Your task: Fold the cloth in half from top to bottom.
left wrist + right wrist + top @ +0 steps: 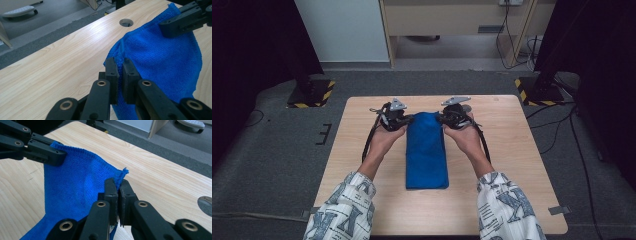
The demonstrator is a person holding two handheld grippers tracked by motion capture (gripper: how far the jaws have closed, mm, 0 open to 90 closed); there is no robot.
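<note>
Two patterned sleeves come in at the near edge of the light wooden desk. A blue cloth lies folded in a long strip down the middle of the desk. Its far end is lifted a little. The left gripper has its fingers pinched tight on the far left corner of the cloth. The right gripper has its fingers pinched tight on the far right corner. Past the cloth, a round hole sits in the desk.
</note>
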